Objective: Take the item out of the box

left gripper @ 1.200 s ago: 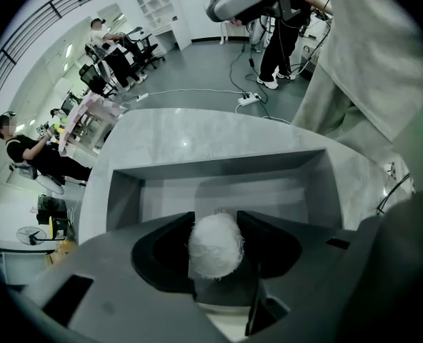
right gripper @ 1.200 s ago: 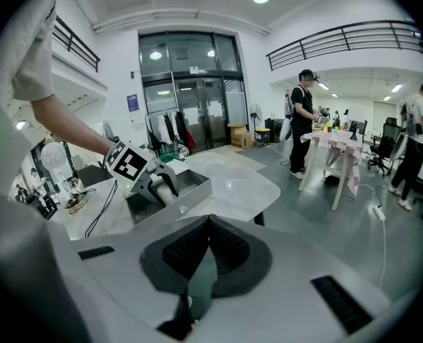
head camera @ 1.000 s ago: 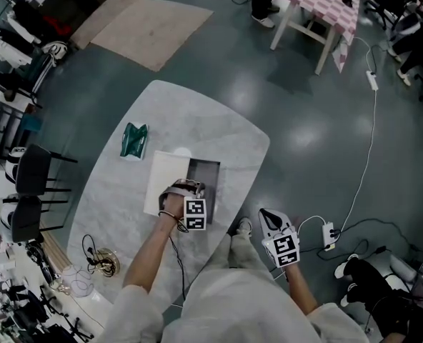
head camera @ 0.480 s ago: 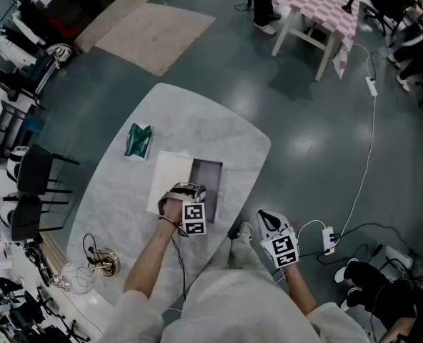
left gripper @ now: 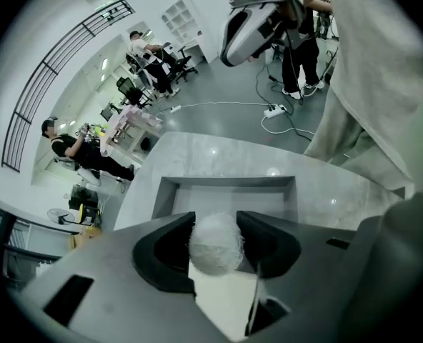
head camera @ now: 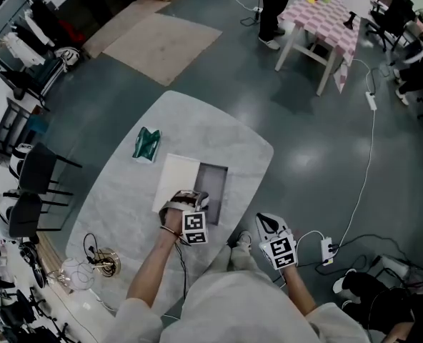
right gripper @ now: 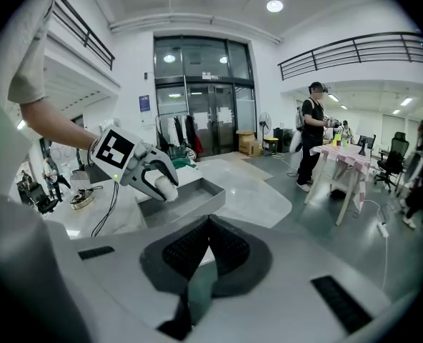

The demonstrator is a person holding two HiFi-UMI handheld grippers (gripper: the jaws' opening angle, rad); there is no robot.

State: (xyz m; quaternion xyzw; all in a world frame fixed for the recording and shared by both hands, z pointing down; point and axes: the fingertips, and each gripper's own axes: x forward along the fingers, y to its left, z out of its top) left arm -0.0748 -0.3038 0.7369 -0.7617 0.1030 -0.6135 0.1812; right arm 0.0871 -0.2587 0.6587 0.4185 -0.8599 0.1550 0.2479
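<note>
A white fuzzy ball [left gripper: 215, 243] sits between the jaws of my left gripper [left gripper: 215, 234], which is shut on it. In the head view that left gripper [head camera: 188, 199] hovers at the near edge of the open grey box [head camera: 213, 186]. The box [left gripper: 226, 191] looks empty inside, and its white lid [head camera: 177, 181] lies beside it on the left. In the right gripper view the ball [right gripper: 167, 189] hangs just above the box [right gripper: 193, 195]. My right gripper [head camera: 264, 220] is off the table's near right edge, its jaws [right gripper: 208, 229] shut on nothing.
The box rests on an oval marble table [head camera: 233, 134]. A green packet [head camera: 146, 145] lies at the far left of it, and cables with a round object [head camera: 97, 263] at the near left. Black chairs [head camera: 29, 184] stand left; a power strip [head camera: 328, 249] lies on the floor right.
The head camera's view has shifted a little. The left gripper stays at the box's near edge with the ball; the right gripper has barely moved.
</note>
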